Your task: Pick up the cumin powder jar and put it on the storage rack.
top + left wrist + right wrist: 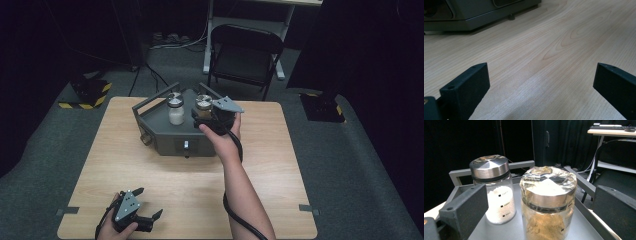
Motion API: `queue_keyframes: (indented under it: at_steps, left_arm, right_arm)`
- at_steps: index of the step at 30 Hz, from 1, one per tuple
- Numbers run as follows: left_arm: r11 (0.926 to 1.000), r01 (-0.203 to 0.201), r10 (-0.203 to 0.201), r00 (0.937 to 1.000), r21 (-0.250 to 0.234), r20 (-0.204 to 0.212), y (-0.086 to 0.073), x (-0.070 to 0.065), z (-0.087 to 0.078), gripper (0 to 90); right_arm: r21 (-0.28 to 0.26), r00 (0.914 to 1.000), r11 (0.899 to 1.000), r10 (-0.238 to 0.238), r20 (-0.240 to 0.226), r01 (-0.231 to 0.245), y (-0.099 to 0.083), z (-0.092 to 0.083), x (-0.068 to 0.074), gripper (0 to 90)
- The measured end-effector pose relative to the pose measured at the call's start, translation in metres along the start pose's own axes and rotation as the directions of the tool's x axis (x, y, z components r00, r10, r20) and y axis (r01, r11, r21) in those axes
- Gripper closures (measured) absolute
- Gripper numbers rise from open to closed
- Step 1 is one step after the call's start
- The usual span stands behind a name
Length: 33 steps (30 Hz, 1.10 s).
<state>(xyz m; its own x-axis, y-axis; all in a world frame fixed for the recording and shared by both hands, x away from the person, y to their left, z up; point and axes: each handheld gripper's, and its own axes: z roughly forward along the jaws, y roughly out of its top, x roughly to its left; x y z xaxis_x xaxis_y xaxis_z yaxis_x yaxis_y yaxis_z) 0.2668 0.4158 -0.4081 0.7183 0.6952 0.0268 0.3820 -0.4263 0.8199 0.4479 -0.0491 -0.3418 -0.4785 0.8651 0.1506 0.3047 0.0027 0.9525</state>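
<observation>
A dark grey tray [165,137] with rails stands at the back middle of the wooden table [150,170]. Two glass jars with metal lids stand in it: one with white powder [175,110] [496,195] and one with brown powder [203,102] [547,202]. My right gripper [202,115] [541,212] is open, its jaws either side of the brown jar, with gaps showing. My left gripper [149,202] [541,82] rests open low over the table's front left, nothing between its jaws.
A black folding chair [247,50] stands behind the table, with a desk frame [210,35] beyond it. Yellow-and-black striped bases sit on the floor at left [90,92] and right [322,107]. Bare wood lies between the tray and the left gripper.
</observation>
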Motion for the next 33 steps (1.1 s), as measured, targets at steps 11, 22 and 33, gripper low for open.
queue_keyframes:
  at_steps: [11,22,33]
  left_arm:
    - [1.0,-0.002,0.002,1.0,0.004,0.0,0.001,0.0,0.0,0.9]
    - [0.9997,-0.021,0.021,0.9998,0.011,-0.005,0.002,-0.002,0.001,0.9]
    - [0.9998,-0.017,0.017,0.9998,0.009,-0.009,0.002,-0.003,0.001,0.9]
  right_arm:
    - [-0.002,0.9999,1.0,-0.006,-0.015,0.006,-0.005,-0.017,0.001,0.7]
    - [-0.007,0.9994,1.0,-0.018,-0.029,0.018,-0.01,-0.041,0.001,0.7]
    - [-0.039,0.9981,0.999,-0.035,-0.051,0.033,-0.021,-0.068,0.006,0.7]
